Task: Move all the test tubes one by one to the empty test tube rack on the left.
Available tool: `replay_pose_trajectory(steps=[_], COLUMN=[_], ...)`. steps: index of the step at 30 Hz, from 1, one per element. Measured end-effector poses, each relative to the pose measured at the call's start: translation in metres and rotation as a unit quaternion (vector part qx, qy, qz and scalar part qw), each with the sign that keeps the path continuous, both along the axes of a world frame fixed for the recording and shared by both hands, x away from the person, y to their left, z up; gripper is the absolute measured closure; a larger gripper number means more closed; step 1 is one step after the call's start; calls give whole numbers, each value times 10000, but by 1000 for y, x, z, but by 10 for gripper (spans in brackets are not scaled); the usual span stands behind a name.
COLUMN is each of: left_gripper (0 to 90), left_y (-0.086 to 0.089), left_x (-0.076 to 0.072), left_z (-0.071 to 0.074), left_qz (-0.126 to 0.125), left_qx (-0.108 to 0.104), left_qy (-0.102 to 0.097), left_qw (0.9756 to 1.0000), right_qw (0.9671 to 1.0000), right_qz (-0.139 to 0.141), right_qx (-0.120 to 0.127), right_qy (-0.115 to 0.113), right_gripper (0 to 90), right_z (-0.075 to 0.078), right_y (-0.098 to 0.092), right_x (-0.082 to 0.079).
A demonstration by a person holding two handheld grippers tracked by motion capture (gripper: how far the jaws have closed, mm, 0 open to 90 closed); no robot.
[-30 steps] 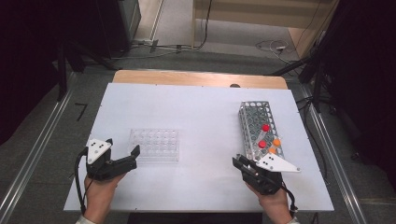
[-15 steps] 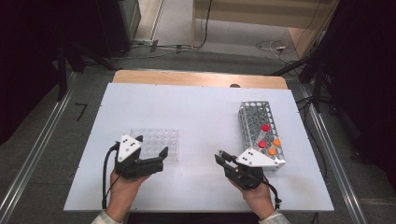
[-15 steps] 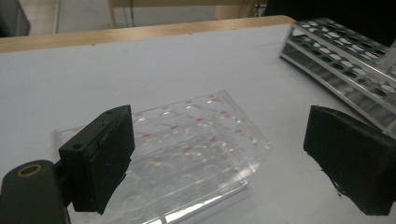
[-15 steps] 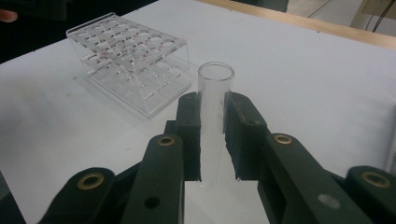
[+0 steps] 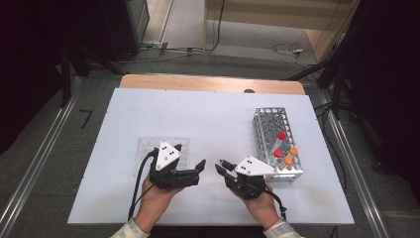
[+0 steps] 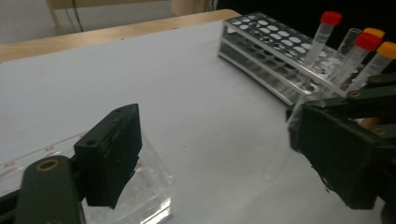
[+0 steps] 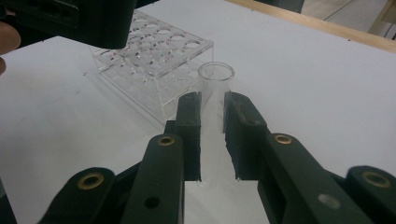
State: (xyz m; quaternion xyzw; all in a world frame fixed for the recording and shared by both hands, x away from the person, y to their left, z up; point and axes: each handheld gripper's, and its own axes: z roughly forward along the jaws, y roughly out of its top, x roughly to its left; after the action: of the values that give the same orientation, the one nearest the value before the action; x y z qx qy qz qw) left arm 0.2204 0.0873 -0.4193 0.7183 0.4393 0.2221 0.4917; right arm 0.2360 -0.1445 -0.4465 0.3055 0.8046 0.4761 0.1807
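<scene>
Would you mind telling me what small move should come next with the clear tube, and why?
Probably ease the left gripper onto the clear tube. The right gripper is shut on the tube's body, its open mouth pointing at the acrylic rack, and the left jaws, which have just been closing, stand open with nothing between them.

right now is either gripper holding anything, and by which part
The right gripper clamps a clear open tube around its body below the rim. The left gripper holds nothing.

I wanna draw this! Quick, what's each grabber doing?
Left gripper: open, holding nothing, jaws just been closing a bit.
Right gripper: shut on a clear tube.
</scene>
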Motion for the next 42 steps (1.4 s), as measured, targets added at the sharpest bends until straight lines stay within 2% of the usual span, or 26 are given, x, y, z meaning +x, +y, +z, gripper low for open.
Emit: replay_pose_trajectory(steps=[1,5,9,14,17,25,32,42], left_gripper=[163,324,421,580,645,738,750,770], left_y=[-3,-13,-20,-23,-23,-25,-24,-24], left_x=[0,1,2,4,4,5,8,7], left_z=[1,4,4,2,1,1,0,1], left_qz=[-66,-486,-609,-678,-772,-854,-897,-900], left_qx=[-27,-294,-132,-65,-20,46,-75,-8], left_qy=[2,52,86,168,211,251,371,304], left_qw=[10000,9984,9980,9975,9968,9960,9953,9955], right_qw=[10000,9999,9997,9994,9993,9993,9990,9991], right_qz=[0,68,130,205,203,165,143,162], right_qx=[0,-47,-64,-103,-117,-129,-183,-146], right_qy=[0,-82,-188,-271,-302,-313,-384,-359], right_gripper=[737,736,736,736,736,736,736,726], right_z=[0,-3,-3,-3,-3,-3,-4,-3], right_y=[0,9,16,22,23,24,25,25], right_x=[0,0,-2,-4,-5,-6,-7,-6])
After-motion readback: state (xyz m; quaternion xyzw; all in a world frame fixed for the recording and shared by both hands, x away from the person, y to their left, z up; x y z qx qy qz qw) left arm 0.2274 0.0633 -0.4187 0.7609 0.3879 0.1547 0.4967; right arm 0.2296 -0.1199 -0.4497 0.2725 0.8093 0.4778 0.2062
